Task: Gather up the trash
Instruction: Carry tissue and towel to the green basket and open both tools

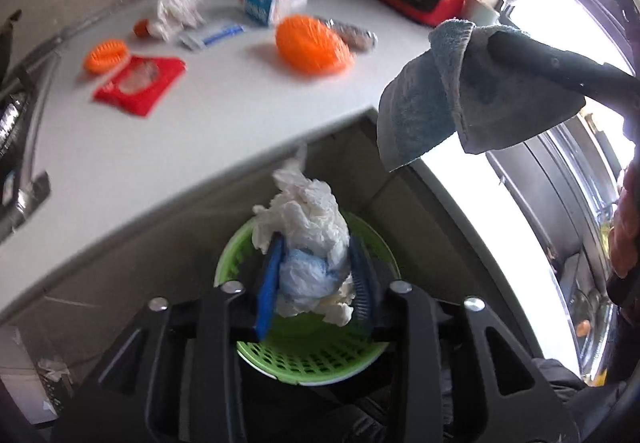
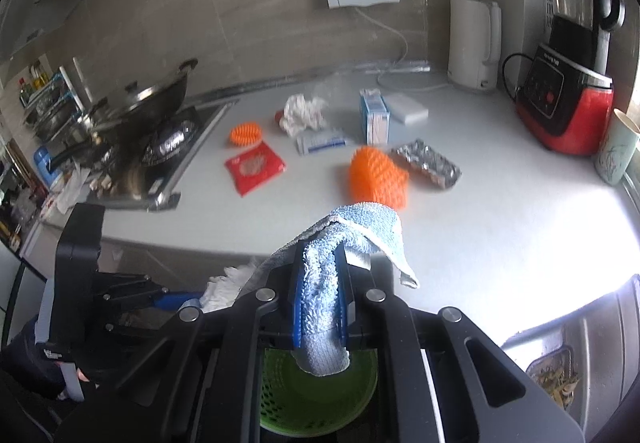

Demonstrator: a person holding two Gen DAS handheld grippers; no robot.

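My left gripper (image 1: 318, 275) is shut on a wad of crumpled white and pale blue tissue (image 1: 308, 231), held right above a green perforated trash basket (image 1: 308, 355) below the counter edge. My right gripper (image 2: 320, 307) is shut on a blue cloth (image 2: 352, 227), held over the counter's front edge; the cloth also shows in the left wrist view (image 1: 460, 95). The basket shows under it (image 2: 320, 395). On the white counter (image 2: 500, 211) lie another crumpled tissue (image 2: 302, 113), a red packet (image 2: 254, 167), a foil wrapper (image 2: 426, 163), a blue-white carton (image 2: 374, 119) and a small wrapper (image 2: 322, 142).
Two orange mesh pieces (image 2: 378, 175) (image 2: 245, 134) lie on the counter. A stove with a wok (image 2: 140, 107) stands at the left. A white kettle (image 2: 474, 43), a red-black blender (image 2: 568, 83) and a cup (image 2: 618, 147) stand at the back right.
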